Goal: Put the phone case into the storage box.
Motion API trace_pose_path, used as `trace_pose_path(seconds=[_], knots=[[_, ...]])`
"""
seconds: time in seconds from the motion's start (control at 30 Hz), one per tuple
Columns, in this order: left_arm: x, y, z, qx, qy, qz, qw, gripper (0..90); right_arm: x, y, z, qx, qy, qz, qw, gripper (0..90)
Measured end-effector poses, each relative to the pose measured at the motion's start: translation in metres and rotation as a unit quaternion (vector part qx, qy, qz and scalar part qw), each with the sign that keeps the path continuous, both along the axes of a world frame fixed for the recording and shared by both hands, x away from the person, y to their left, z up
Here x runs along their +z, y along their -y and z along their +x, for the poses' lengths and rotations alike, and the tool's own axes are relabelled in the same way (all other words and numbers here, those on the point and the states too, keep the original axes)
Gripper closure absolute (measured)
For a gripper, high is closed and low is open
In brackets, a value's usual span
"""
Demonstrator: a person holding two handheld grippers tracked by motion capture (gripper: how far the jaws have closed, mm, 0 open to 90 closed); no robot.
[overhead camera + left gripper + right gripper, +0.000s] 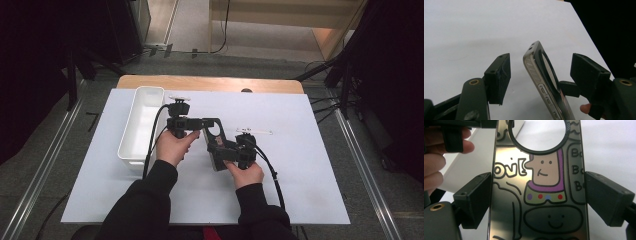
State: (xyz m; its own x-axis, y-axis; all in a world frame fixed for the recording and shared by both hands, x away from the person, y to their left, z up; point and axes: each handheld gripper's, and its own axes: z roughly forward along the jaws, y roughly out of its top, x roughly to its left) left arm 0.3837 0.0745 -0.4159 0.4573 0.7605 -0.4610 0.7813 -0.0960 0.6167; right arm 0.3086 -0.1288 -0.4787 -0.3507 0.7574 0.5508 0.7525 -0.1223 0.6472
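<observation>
Between 2 grippers, 1 phone case (pixel 537 195), 1 bin (pixel 142 125)

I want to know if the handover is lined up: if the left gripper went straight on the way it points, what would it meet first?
Probably the phone case: it already stands between the left gripper fingers, untouched by either pad. Beyond it lies only the white table cover, though depth is hard to judge.

You hold a phone case (pixel 216 145) above the table's (pixel 300 190) middle, between your two grippers. A bin (pixel 142 125) stands to its left, a thin strip (pixel 254 131) just behind it.
</observation>
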Motion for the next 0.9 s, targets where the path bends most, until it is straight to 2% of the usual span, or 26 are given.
trace_pose_path(seconds=[0.2, 0.37, 0.6, 0.7, 0.9], knots=[[0.0005, 0.0028, -0.0003, 0.011, 0.001, -0.016, 0.9998, 37.0, -0.0005, -0.0025, -0.0003, -0.003, 0.003, 0.004, 1.0, 10.8], [-0.0003, 0.0041, -0.0002, 0.02, 0.003, -0.022, 0.9996, 42.9, -0.0013, -0.0041, -0.0014, -0.007, 0.002, 0.011, 0.9999, 10.8], [-0.0016, 0.0058, -0.0002, 0.028, 0.003, -0.032, 0.9991, 46.5, -0.003, -0.0041, -0.0028, -0.013, 0.003, 0.019, 0.9997, 10.8], [-0.0027, 0.0057, -0.0015, 0.039, 0.007, -0.046, 0.9982, 49.5, -0.0031, -0.0043, -0.0031, -0.015, 0.004, 0.021, 0.9997, 10.8], [-0.0037, 0.006, -0.0021, 0.043, 0.007, -0.047, 0.998, 54.8, -0.0027, -0.0048, -0.0038, -0.016, 0.007, 0.021, 0.9996, 10.8]])
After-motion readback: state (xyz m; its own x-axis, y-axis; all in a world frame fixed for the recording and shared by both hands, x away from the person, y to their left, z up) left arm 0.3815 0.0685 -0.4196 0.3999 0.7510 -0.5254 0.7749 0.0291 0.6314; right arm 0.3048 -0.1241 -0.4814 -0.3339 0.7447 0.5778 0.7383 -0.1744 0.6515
